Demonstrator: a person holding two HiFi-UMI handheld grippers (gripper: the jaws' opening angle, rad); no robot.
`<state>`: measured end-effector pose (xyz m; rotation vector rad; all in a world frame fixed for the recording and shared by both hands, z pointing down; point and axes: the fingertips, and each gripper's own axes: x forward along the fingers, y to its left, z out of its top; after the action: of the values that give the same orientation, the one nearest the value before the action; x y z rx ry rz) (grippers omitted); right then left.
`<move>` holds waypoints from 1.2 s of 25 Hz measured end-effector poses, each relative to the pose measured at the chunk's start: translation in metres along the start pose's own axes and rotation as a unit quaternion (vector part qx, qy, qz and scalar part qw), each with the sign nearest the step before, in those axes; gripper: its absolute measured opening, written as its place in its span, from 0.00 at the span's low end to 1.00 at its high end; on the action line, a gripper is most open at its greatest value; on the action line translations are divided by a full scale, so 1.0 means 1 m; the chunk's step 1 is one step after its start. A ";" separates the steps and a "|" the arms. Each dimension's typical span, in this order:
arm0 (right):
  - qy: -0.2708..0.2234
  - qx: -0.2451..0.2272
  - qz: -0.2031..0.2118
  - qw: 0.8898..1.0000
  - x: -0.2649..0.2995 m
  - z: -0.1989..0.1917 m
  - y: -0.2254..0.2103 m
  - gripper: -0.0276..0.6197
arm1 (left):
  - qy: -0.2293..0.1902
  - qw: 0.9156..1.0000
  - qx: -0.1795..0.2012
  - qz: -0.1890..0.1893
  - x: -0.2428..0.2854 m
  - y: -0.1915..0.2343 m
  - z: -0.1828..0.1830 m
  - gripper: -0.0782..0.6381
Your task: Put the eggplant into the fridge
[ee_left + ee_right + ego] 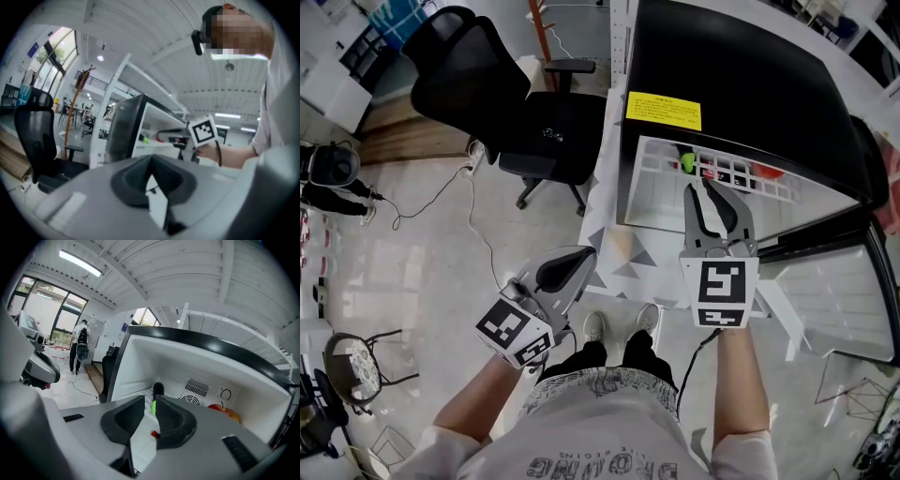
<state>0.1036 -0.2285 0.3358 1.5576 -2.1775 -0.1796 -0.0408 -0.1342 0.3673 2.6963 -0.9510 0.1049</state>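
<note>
Eggplant [158, 390] is inside the fridge [750, 75], near the back wall, centre of the right gripper view. Dark body, green cap end toward the camera. Standing or lying end-on, can't tell. Apple [224, 411] is to its right, well apart.

Right gripper [713, 199] hangs at the fridge mouth, centre-right of the head view, jaws partly apart and empty. The eggplant shows through the gap but sits further in, untouched. Left gripper [579, 259] is lower left of the head view, away from the fridge, jaws closed on nothing. Door [834, 309] stands open at right.

Placing looks done.

Handling guess if a re-grip is needed:
- Glossy skin, so slippery.
- Firm with slight give, light.
- Marks if over-squeezed.
- Take it across mid-body, pads square to the skin.
- Skip the cap and the taper, where it would likely squirt out.
</note>
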 end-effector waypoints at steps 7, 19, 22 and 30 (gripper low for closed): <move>-0.023 0.011 0.011 1.000 -0.027 0.005 0.005 0.10 | 0.000 1.000 0.005 -0.006 0.003 -0.009 0.001 0.12; -0.033 0.037 0.024 0.998 -0.057 -0.006 0.019 0.05 | -0.004 1.000 0.013 -0.013 0.008 -0.017 0.008 0.12; -0.028 0.040 0.030 0.998 -0.062 -0.011 0.024 0.05 | -0.005 1.000 0.014 -0.014 0.008 -0.017 0.010 0.12; -0.026 0.054 0.040 0.997 -0.072 -0.019 0.036 0.05 | -0.008 1.000 0.012 -0.013 0.004 -0.017 0.010 0.12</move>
<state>0.0992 -0.1464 0.3450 1.5354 -2.3206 -0.0794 -0.0272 -0.1268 0.3544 2.7349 -0.9246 0.0917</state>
